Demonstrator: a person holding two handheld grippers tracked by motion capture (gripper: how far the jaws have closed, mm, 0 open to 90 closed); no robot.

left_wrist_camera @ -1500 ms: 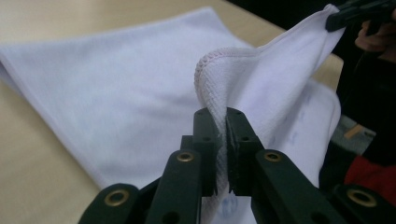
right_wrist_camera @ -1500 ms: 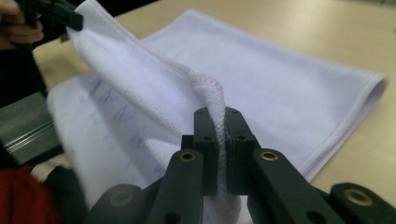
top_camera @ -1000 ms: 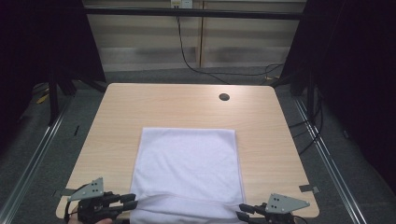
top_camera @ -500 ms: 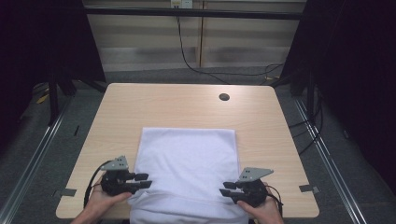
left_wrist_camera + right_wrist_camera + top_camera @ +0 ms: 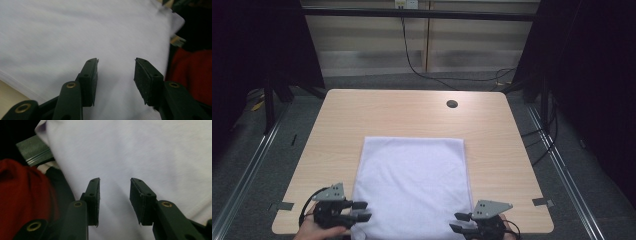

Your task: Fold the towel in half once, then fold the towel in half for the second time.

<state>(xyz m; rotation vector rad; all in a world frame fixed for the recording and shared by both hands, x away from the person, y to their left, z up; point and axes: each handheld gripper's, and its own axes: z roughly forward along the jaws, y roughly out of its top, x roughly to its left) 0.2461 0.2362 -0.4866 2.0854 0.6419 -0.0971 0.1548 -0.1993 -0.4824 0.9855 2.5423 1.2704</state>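
The cloth [image 5: 412, 185] lies flat on the surface [image 5: 362, 115], its long axis running away from me, and my left gripper [image 5: 362, 211] and right gripper [image 5: 460, 222] flank its near edge, jaws apart and empty, pointing inward.

Black fingers [image 5: 90, 80] with brass rivets, grey three-cornered top plates [image 5: 490, 208]

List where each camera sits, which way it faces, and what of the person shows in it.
High view: above the person's side, looking forward and down on the table; white cloth, left gripper, right gripper and hands at bottom.
Left gripper view: rides the left gripper, looks along open jaws over cloth.
Right gripper view: rides the right gripper, likewise.
Shared: all show the cloth.
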